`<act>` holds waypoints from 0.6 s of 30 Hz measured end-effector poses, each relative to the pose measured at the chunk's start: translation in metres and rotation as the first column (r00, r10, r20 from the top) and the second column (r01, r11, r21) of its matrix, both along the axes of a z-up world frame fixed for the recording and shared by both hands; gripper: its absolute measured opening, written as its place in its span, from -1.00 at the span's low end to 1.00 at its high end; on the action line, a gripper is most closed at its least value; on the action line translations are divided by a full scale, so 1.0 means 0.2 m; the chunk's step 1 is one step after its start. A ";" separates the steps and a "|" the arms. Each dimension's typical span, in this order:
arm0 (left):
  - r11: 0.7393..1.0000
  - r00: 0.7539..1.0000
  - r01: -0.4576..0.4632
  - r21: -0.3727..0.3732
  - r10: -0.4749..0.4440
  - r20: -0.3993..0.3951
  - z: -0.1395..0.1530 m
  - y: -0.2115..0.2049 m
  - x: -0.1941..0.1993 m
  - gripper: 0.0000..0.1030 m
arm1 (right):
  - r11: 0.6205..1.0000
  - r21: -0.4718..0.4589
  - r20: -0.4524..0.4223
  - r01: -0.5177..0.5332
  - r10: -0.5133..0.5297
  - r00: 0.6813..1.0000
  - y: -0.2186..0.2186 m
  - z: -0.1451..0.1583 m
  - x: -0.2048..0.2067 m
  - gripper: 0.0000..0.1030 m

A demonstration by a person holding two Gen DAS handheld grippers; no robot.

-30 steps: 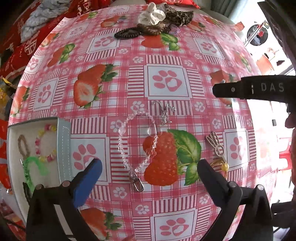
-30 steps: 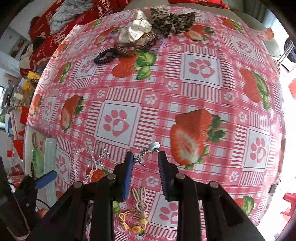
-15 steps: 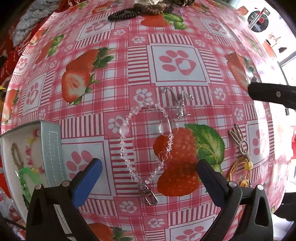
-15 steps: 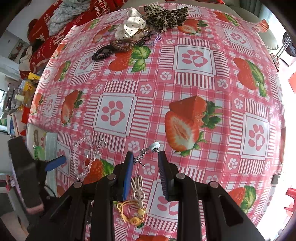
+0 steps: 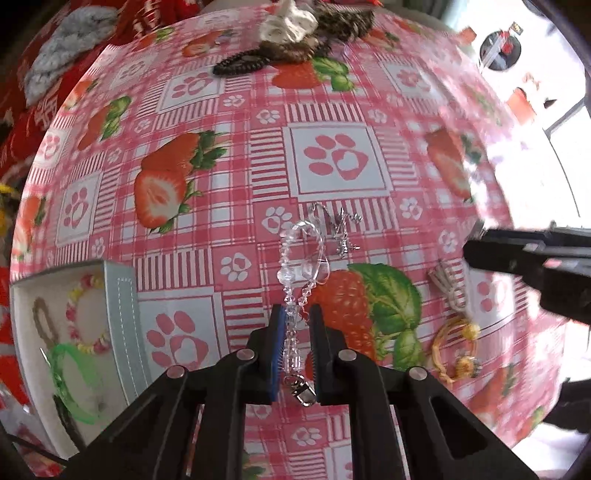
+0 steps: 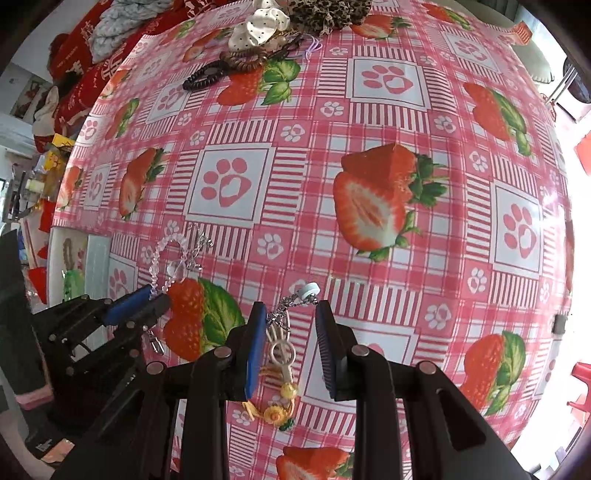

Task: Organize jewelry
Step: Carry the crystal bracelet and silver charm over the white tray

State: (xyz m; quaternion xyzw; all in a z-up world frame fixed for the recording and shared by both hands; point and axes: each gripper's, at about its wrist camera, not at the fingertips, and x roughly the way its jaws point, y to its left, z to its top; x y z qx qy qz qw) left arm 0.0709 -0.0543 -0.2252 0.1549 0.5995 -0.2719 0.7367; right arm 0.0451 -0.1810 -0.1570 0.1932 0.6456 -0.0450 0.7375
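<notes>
A clear bead bracelet (image 5: 291, 266) with a silver clasp lies on the strawberry tablecloth. My left gripper (image 5: 296, 314) points down over its lower half, jaws closing, with both strands bunched between the pads. From the right wrist view the left gripper (image 6: 142, 299) sits low left with the beads curling out of its tip. My right gripper (image 6: 290, 314) hovers above the cloth, shut on a silver chain earring (image 6: 284, 314) with a white round stud, held crosswise between the fingers. A second silver earring (image 5: 341, 229) lies just beyond the bracelet.
A white-and-grey jewelry box (image 5: 122, 314) stands at the left with a pastel bead bracelet, a brown band and a green bangle inside. A cream rabbit charm on a yellow cord (image 6: 280, 354) lies under the right gripper. Scrunchies and hair ties (image 5: 288, 22) are piled at the far edge.
My left gripper sank toward the cloth and went from wide open to closed around the bracelet, squeezing its loop narrow. The right gripper drifted over the rabbit charm, still holding the earring.
</notes>
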 end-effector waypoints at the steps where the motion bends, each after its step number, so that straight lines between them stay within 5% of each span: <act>1: 1.000 1.000 -0.015 -0.017 0.015 -0.006 0.02 0.02 0.00 -0.65 | 1.000 0.000 0.000 -0.002 0.002 1.000 0.00 0.01 0.00 -0.44; 9: 0.995 0.998 -0.054 -0.083 0.055 0.014 0.25 0.15 -0.05 -0.65 | 1.000 0.000 0.002 -0.010 0.010 1.000 0.06 0.07 -0.02 -0.44; 18: 0.979 0.991 -0.129 -0.158 0.134 0.024 0.77 0.41 -0.12 -0.65 | 0.998 -0.009 0.026 -0.066 0.067 0.997 0.20 0.18 0.02 -0.44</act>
